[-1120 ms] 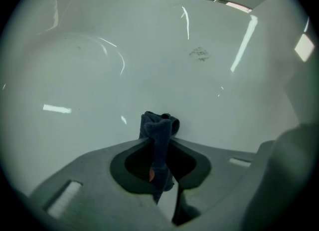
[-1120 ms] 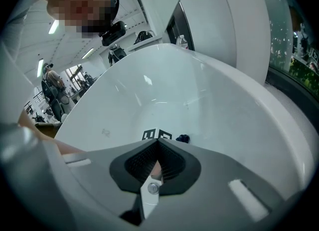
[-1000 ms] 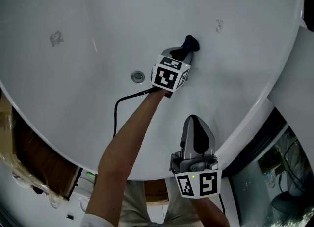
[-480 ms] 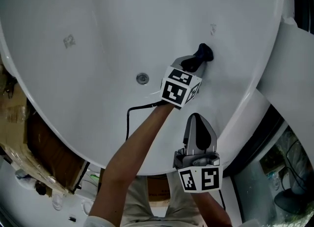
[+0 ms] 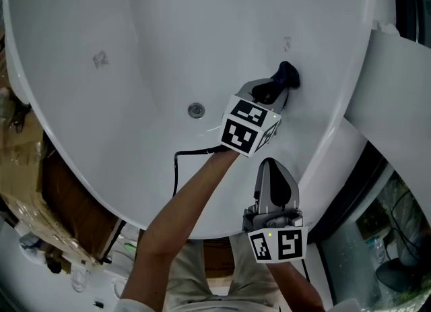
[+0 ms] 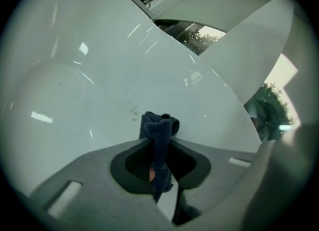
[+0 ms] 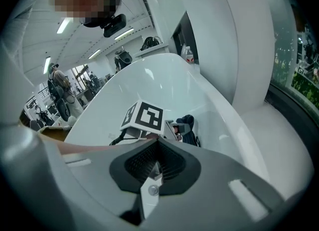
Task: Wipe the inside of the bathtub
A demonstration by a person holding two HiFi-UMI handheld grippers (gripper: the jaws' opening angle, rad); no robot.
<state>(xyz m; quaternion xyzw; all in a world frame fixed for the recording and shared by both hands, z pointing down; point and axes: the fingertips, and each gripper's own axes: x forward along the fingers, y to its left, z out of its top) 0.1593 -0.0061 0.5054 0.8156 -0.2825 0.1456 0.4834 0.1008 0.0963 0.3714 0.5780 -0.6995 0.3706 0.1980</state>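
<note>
The white bathtub [image 5: 135,48] fills the head view, its drain [image 5: 196,110] near the middle. My left gripper [image 5: 279,83] is inside the tub, shut on a dark blue cloth [image 5: 285,75] that touches the right inner wall. In the left gripper view the cloth [image 6: 158,130] is bunched between the jaws against the white wall. My right gripper [image 5: 271,169] is shut with nothing in it, held over the tub's near rim. From the right gripper view I see the left gripper's marker cube [image 7: 144,116] and the cloth [image 7: 188,125].
A black cable [image 5: 180,159] runs from the left gripper along the forearm. A white column [image 5: 394,102] stands at the right beside the tub. Cardboard and brown flooring [image 5: 47,189] lie at the left. People stand far off in the right gripper view.
The left gripper with the cloth has shifted right and up the tub's wall. The view has drifted, so the tub sits further left. The right gripper has barely moved.
</note>
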